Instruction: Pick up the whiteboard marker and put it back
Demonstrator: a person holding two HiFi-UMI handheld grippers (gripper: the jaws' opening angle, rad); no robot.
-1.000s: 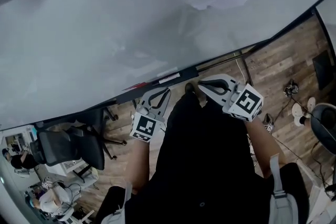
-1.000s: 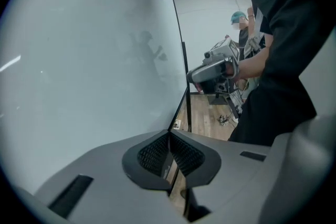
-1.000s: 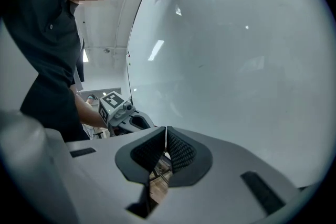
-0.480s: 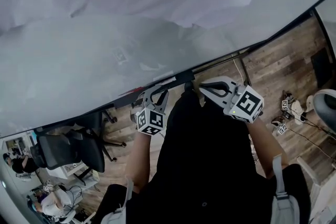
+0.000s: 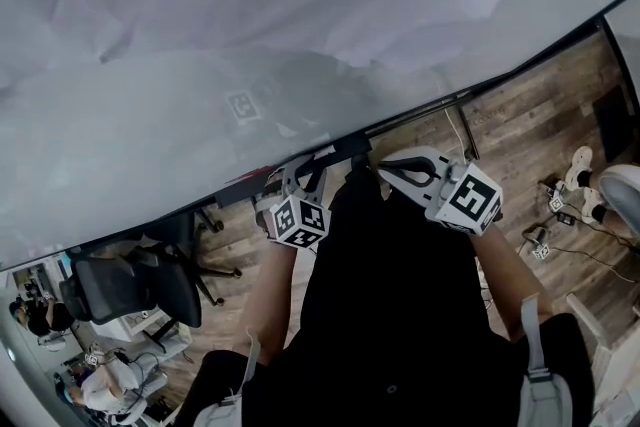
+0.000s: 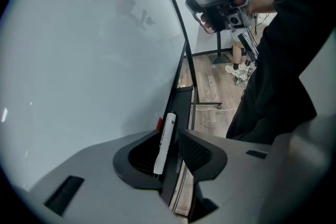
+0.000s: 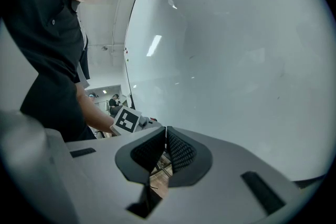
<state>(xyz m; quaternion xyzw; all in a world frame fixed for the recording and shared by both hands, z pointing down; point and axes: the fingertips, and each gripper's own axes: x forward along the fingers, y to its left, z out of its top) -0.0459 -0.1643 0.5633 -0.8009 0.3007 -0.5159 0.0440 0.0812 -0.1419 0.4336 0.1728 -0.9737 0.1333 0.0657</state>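
- Whiteboard marker, white-bodied, sits between the two jaws of the left gripper and points along the black marker tray toward 12 o'clock in the left gripper view.
- Left gripper's jaws stand apart. The marker lies close against the jaw on the 9 o'clock side, and a strip of tray shows between it and the other jaw. Whether the marker touches that nearer pad cannot be told.
- A small red item peeks out on the tray just beside the marker's far end, toward the whiteboard.
- Right gripper has its jaws drawn together with only a thin slit between the pads, and nothing is held there.
- From the head view, both grippers sit at the tray under the whiteboard's lower edge. The left gripper is at about 7 o'clock of centre and the right gripper at about 4 o'clock, near each other but apart.
- The person's black shirt fills the 6 o'clock area, wooden floor shows at 3 o'clock, and a black office chair stands at 8 o'clock.
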